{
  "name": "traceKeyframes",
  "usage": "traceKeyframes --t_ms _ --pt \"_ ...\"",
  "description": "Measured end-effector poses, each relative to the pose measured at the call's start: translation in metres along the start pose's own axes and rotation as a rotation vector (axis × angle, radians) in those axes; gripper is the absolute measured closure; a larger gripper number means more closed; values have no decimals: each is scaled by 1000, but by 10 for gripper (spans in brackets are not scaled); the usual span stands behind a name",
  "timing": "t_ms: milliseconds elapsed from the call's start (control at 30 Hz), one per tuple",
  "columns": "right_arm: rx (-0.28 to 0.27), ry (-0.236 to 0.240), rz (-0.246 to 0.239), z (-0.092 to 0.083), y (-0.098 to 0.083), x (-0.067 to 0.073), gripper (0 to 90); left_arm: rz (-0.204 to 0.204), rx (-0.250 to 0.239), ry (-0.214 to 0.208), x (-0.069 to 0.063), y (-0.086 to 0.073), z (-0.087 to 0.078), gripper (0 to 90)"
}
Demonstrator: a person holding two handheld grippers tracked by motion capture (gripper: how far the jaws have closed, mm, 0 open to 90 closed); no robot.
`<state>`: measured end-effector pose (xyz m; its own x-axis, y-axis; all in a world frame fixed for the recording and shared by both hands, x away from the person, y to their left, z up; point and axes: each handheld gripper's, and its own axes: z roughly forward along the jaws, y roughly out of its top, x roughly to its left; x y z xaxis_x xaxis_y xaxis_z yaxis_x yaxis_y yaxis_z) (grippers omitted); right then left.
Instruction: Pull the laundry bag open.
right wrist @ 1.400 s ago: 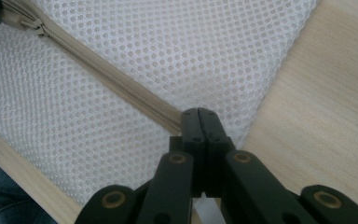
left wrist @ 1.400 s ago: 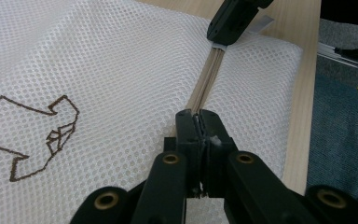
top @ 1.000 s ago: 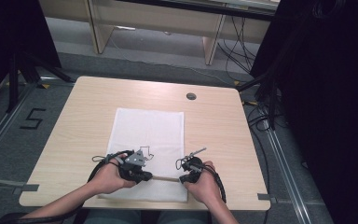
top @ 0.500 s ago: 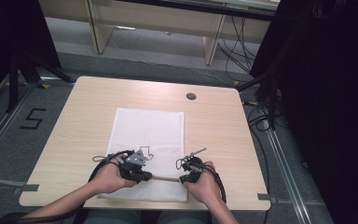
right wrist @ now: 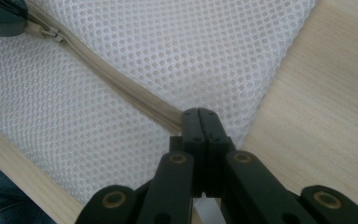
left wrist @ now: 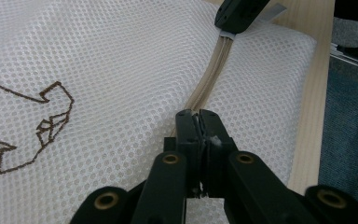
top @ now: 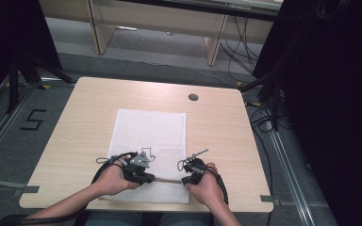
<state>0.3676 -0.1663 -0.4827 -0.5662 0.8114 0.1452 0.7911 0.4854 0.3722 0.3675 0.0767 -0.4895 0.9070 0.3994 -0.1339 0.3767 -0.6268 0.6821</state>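
Observation:
A white mesh bag [top: 151, 134] lies flat on the wooden table [top: 217, 136], with a beige zipper [top: 168, 180] running along its near edge. My left gripper [top: 152, 179] is shut on the zipper's left part, where the band [left wrist: 210, 77] runs into the closed jaws [left wrist: 197, 116]. The slider [right wrist: 53, 33] sits right beside that gripper's tip [right wrist: 0, 16]. My right gripper [top: 184, 180] is shut on the zipper's right end [right wrist: 199, 114], close to the bag's corner. The right gripper's tip [left wrist: 240, 14] shows far off in the left gripper view.
A brown line drawing [left wrist: 32, 121] is printed on the mesh left of the zipper. A round cable hole [top: 193, 97] sits in the table's far right part. The table's near edge [top: 122, 207] lies just behind both hands. Wooden furniture legs and cables stand beyond the table.

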Motion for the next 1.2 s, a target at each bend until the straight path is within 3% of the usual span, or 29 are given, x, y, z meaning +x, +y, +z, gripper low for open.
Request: traceKeyframes --t_ms 67,100,300,333,400,433,600,733,767,800,833,867,967,1000,1100,1200 --pt "0 3 -14 0 0 -1 900 18 1 3 1 0 -2 873" --pt "6 -6 9 0 0 1 900 14 -1 0 1 0 -2 873" --pt "3 -9 -8 0 0 1 900 26 5 2 -1 -2 -5 874" --pt "3 -9 -8 0 0 1 900 43 -1 2 0 -2 -5 874" --pt "3 -1 -7 0 1 0 900 18 -12 -9 0 -3 -5 874" --pt "3 2 -8 0 1 -1 900 41 -5 -2 1 -3 -6 874" --pt "4 3 13 0 -1 0 900 -10 -22 -12 0 -3 -5 874" --pt "11 -7 21 -1 0 1 900 17 -10 -9 1 0 -6 873" --pt "11 -7 22 -1 0 1 900 13 -14 -11 1 1 -6 874" --pt "2 -2 -2 0 0 -1 900 -19 -27 -16 -1 1 -4 874" --pt "16 -8 24 -1 0 1 900 -1 -26 -14 -1 2 -4 873" --pt "17 -9 23 -1 0 1 900 -18 -26 -12 -1 2 -3 873" --pt "16 -8 23 -1 0 1 900 -23 -29 -14 -2 3 -3 873" --pt "17 -8 23 -1 0 1 900 -7 -27 -15 -1 3 -3 873" --pt "4 -1 5 0 0 0 900 -35 -27 -16 -2 4 -2 873" --pt "2 -1 3 0 0 0 900 -32 -6 1 -2 5 -3 873"
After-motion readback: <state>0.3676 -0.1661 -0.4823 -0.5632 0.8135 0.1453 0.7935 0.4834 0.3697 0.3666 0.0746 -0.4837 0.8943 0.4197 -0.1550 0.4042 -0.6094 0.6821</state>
